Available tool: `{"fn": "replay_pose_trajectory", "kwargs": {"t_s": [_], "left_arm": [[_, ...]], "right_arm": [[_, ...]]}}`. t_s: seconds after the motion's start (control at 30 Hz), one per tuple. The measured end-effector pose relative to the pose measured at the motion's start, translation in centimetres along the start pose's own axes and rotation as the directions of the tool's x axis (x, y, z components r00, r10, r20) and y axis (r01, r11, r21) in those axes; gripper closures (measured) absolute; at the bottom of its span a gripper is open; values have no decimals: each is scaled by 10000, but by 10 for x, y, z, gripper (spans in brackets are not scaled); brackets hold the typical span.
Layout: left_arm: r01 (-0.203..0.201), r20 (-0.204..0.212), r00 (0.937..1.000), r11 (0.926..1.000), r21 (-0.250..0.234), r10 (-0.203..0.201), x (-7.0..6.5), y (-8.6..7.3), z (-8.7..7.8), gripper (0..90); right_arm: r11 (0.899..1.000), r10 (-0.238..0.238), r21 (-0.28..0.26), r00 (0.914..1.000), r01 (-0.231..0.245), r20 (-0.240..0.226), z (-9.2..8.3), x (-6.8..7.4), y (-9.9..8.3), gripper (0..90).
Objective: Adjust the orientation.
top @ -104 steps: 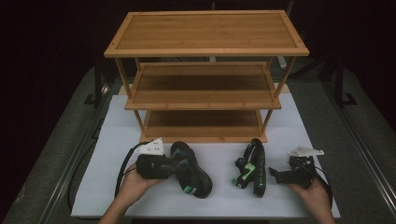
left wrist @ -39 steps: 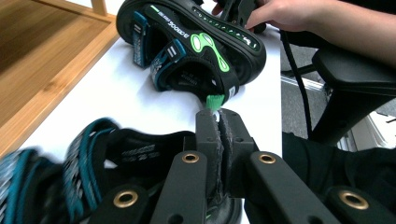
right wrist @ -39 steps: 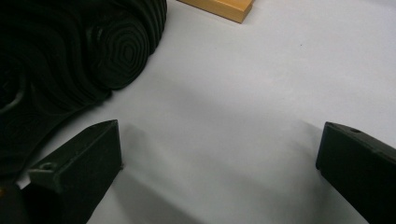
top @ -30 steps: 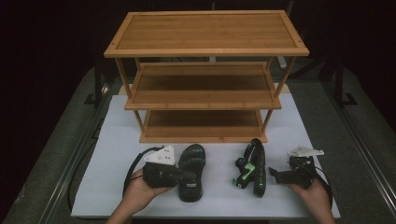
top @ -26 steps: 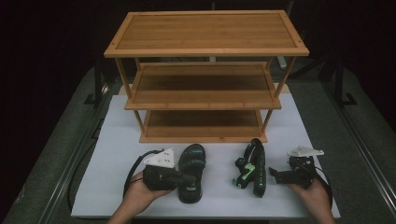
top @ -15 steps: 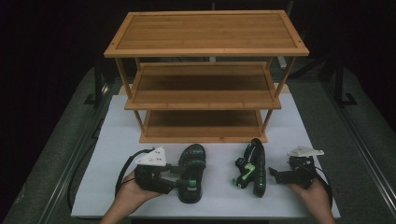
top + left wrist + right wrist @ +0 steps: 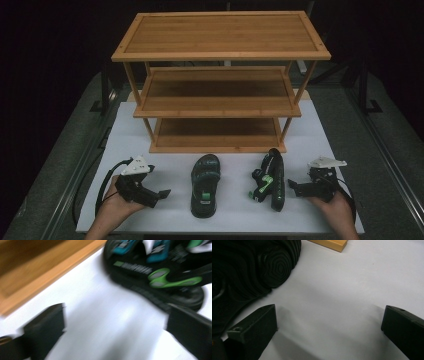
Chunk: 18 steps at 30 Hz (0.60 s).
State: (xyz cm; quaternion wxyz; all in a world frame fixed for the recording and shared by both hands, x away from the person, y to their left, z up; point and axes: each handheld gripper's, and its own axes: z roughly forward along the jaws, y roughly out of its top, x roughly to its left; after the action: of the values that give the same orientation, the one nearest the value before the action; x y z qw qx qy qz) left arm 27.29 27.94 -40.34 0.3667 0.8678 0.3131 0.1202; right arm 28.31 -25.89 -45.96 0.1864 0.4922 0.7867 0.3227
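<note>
The left gripper (image 7: 161, 192) had just let go: its fingers had been opening over the last moment and now stood wide, with only bare white bench (image 7: 165, 165) between them, and the hand had drawn away to the left since the earlier frames. Just off the right fingertip (image 7: 190, 336) lay the first sandal (image 7: 205, 184), sole down, toe toward the shoe rack (image 7: 220, 80), close but no longer touched; the left gripper view showed its green logo and straps beyond that finger, blurred. That read as a finished placement, the sandal squared up in front of the rack's lowest shelf. Further right, the second sandal (image 7: 270, 179) lay on its side, sole turned toward the right gripper (image 7: 291, 187). That gripper's fingers were also spread wide and held nothing; in the right gripper view the ribbed black sole (image 7: 249, 270) sat just beyond the left finger (image 7: 254, 332), apart from it. Righting this second sandal looked like the next job.
</note>
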Motion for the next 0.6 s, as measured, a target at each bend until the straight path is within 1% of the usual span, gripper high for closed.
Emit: {"fn": "replay_pose_trajectory", "kwargs": {"t_s": [0.03,0.07,0.1,0.2,0.23,0.27,0.3,0.33,0.43,0.47,0.5,0.53,0.6], "left_arm": [[113,-222,9997,9999,40,-112,3,-5,0,0],[140,-488,9987,9998,127,-133,8,-12,1,0],[140,-488,9987,9998,127,-133,8,-12,1,0],[176,-975,9951,9996,202,-156,15,-24,2,0],[206,-1058,9942,9995,240,-179,18,-28,3,0],[307,-1241,9919,9990,315,-266,22,-34,4,0],[307,-1241,9919,9990,315,-266,22,-34,4,0],[323,-1387,9900,9987,404,-264,24,-36,6,0],[312,-1649,9861,9970,702,-192,27,-43,10,0],[406,-1677,9855,9958,823,-263,30,-46,12,0],[406,-1677,9855,9958,823,-263,30,-46,12,0],[515,-1593,9864,9961,715,-396,31,-47,13,0],[626,-1508,9871,9962,603,-529,32,-49,13,0]], "right_arm": [[10000,1,-1,10000,-1,-1,0,0,0,0],[10000,2,-1,10000,-2,0,0,0,0,0],[10000,2,-1,10000,-2,0,0,0,0,0],[10000,5,-2,10000,-5,6,0,0,0,0],[10000,5,-5,10000,-5,6,0,0,0,0],[10000,-11,-11,10000,11,13,0,0,0,0],[10000,-11,-11,10000,11,13,0,0,0,0],[10000,-12,-11,10000,12,14,0,0,0,0],[10000,-17,-16,10000,17,14,0,0,0,0],[10000,-16,-22,10000,16,13,0,0,0,0],[10000,-16,-22,10000,16,13,0,0,0,0],[10000,-18,-27,10000,18,7,0,0,0,0],[10000,-16,-26,10000,16,6,0,0,0,0]]}}
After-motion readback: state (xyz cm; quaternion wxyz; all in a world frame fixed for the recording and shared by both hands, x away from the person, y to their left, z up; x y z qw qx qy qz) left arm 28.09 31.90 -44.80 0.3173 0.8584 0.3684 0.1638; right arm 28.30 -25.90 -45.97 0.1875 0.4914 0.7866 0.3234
